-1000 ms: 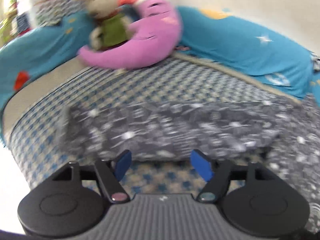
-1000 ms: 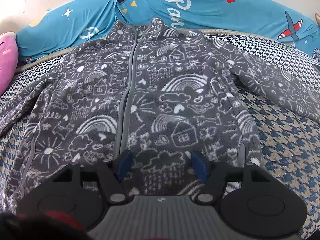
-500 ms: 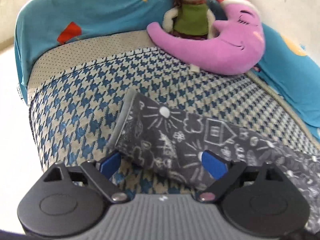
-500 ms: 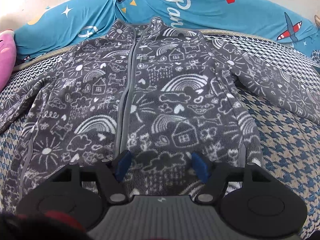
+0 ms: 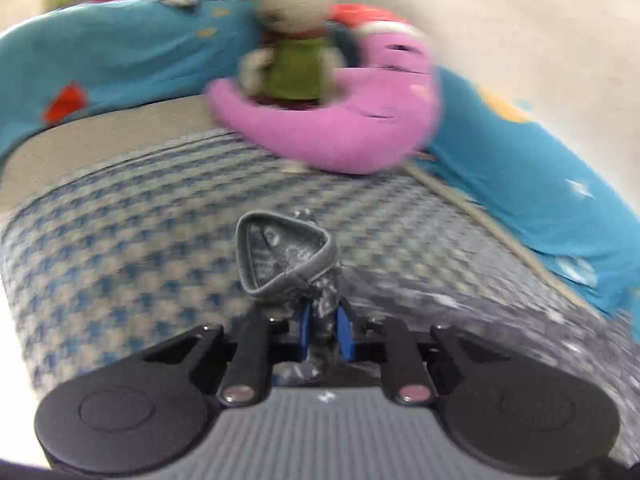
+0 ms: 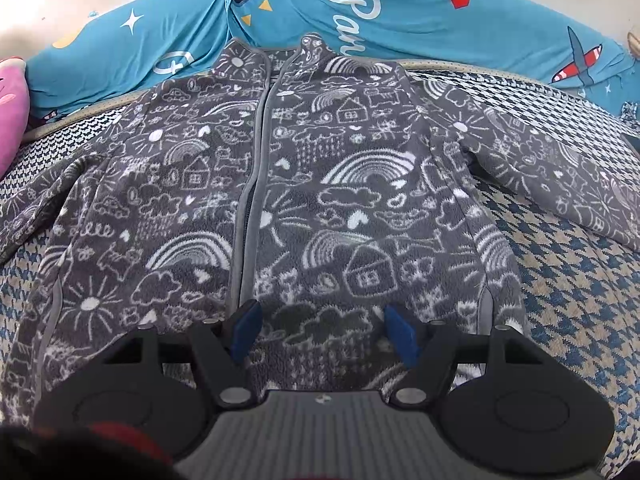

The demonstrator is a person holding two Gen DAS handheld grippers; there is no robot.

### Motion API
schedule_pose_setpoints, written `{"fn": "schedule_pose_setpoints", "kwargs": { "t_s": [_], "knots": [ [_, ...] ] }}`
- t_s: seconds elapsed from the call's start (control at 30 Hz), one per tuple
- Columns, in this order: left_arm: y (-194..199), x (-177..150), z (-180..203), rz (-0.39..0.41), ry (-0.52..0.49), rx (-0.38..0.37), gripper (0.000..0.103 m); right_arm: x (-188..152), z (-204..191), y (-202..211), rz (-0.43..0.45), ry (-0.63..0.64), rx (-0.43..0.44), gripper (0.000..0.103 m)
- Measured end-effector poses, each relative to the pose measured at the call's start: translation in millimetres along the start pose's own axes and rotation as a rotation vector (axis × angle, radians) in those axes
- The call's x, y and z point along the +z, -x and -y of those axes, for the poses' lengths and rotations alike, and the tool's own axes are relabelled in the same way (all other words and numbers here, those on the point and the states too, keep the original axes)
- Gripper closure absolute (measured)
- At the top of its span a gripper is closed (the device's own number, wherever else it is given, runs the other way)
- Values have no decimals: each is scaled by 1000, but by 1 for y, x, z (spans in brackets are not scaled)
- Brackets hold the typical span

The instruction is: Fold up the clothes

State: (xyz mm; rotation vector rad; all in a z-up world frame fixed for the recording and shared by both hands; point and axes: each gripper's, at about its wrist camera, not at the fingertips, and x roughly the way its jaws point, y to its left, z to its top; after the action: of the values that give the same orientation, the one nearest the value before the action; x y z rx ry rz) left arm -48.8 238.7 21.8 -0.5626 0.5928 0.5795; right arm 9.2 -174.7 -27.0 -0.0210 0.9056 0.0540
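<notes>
- Grey fleece sleeve cuff (image 5: pixel 286 258) with a doodle print is pinched between the blue pads of the left tongs (image 5: pixel 323 334); jaws pressed together on the cloth, cuff opening gaping toward the camera, lifted clear of the bed cover.
- Right tongs (image 6: pixel 322 330) spread wide, holding nothing, hovering over the hem of the dark grey zip-up fleece jacket with white rainbow-and-house doodles (image 6: pixel 280 200).
- Step in hand, my read: folding the person's left-side sleeve in across the body. Left view is motion-blurred, so the tongs look to be mid-travel.
- Next move needs: carry the cuff inward over the jacket front, keep the sleeve flat, release only once it lies across the chest. Fleece is thick, so it should hold the crease poorly.
- Jacket lies front-up, zipped, collar toward the far edge of the blue-and-beige houndstooth bed cover (image 6: pixel 568 300), hem at the near edge by the right tongs. Other sleeve (image 6: pixel 560 176) is spread toward the right edge.
- Beyond: teal printed bolster (image 6: pixel 400 12) along the far edge; pink moon-shaped plush (image 5: pixel 340 136) with a small plush doll in green (image 5: pixel 296 68) at the far left corner.
</notes>
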Motion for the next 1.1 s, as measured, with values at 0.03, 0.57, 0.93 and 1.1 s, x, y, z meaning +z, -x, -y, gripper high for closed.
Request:
{"fn": "schedule_pose_setpoints", "kwargs": {
  "t_s": [0.03, 0.57, 0.93, 1.1],
  "knots": [
    [-2, -1, 9, -29, -19, -69, 89, 0, 0, 0, 1, 1, 0, 34],
    [30, -76, 115, -182, -429, -550, 31, 0, -1, 0, 1, -3, -2, 34],
    [37, -55, 113, -76, -439, -310, 7, 8, 0, 14, 61, -35, 31, 34],
    [40, -40, 124, -66, -483, -216, 2, 13, -8, 25, 108, -42, 181, 34]
  ]
}}
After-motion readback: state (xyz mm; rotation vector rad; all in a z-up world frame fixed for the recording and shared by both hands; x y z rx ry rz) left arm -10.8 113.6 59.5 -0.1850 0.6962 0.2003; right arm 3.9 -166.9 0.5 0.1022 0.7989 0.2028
